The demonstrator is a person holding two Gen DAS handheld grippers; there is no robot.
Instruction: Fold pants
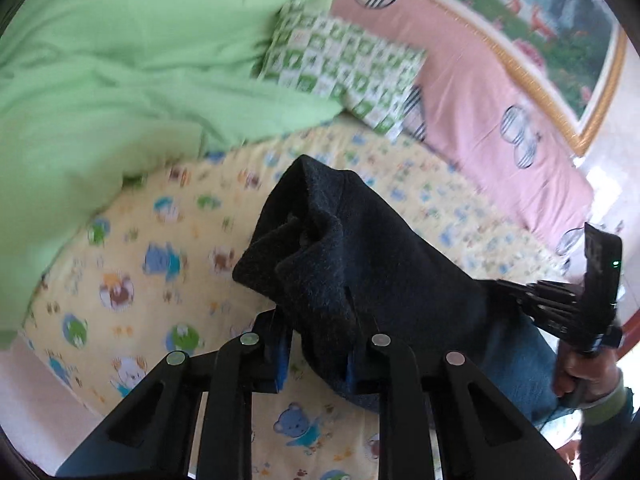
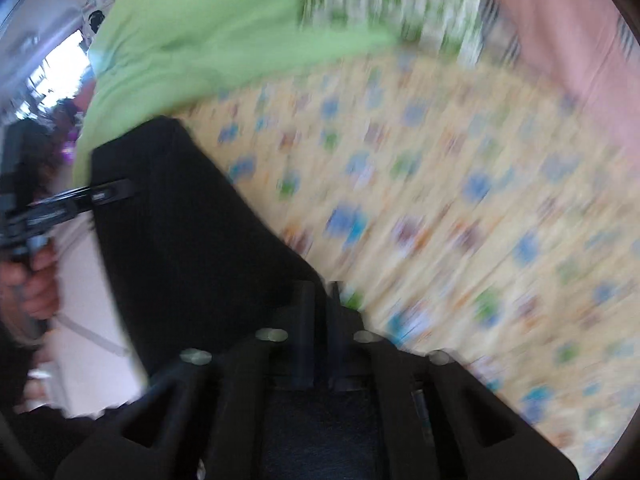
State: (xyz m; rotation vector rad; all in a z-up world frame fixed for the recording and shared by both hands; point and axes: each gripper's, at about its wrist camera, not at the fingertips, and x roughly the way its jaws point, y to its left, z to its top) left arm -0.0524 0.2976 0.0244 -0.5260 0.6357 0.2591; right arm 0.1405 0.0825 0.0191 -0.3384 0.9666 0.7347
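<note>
The dark fleece pants (image 1: 360,248) hang bunched above the yellow cartoon bed sheet (image 1: 160,240), stretched between both grippers. In the left wrist view my left gripper (image 1: 320,332) has the cloth between its fingers, pressed mostly against the right-hand finger. My right gripper (image 1: 508,292) pinches the far right edge of the pants, with a person's hand (image 1: 580,368) on its handle. The right wrist view is blurred. There my right gripper (image 2: 322,300) is shut, with the pants (image 2: 180,220) running under its fingers. My left gripper (image 2: 120,190) clamps their far left edge.
A green duvet (image 1: 120,60) is heaped over the left and back of the bed. A green-checked pillow (image 1: 344,68) lies behind it against a pink cloth (image 1: 500,120). A framed picture (image 1: 560,20) hangs at the back right. The person's blue jeans (image 1: 516,360) show at the bed's near edge.
</note>
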